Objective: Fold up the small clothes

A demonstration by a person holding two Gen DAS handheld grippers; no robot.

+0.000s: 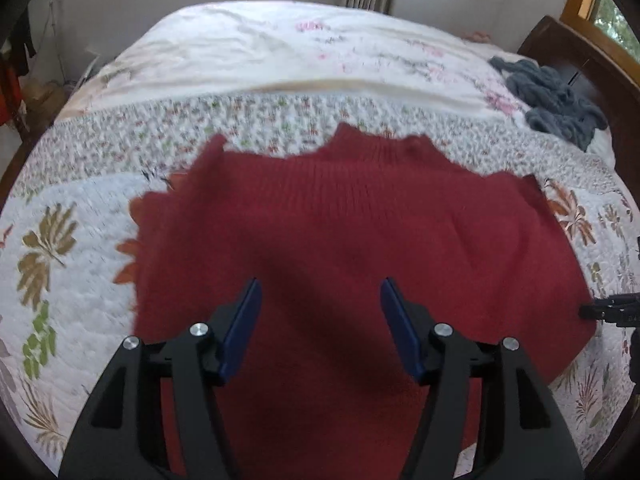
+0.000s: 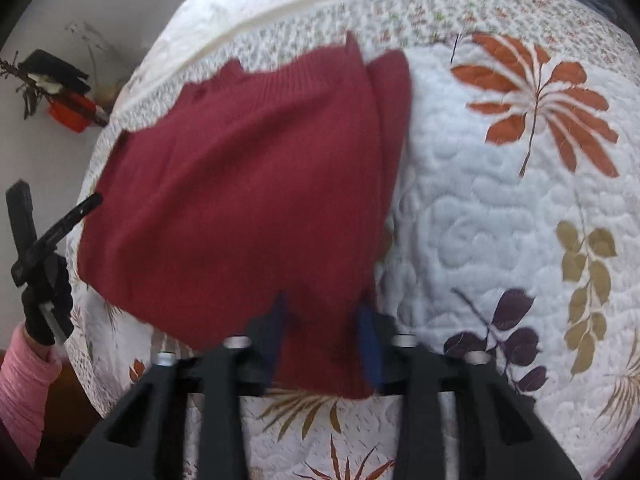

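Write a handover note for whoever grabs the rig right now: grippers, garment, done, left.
Left gripper: open, empty, over the middle of the red sweater.
Right gripper: fingers wide apart at the sweater's near edge, cloth between them; motion blur hides whether they grip it.
Sweater: lies on the floral quilt, roughly rectangular, no sleeves sticking out, one side looks folded in. A grey garment waits near the headboard.
Done: side folds appear to be in.
Left: probably fold the sweater's near edge up towards the collar, then take the grey one.
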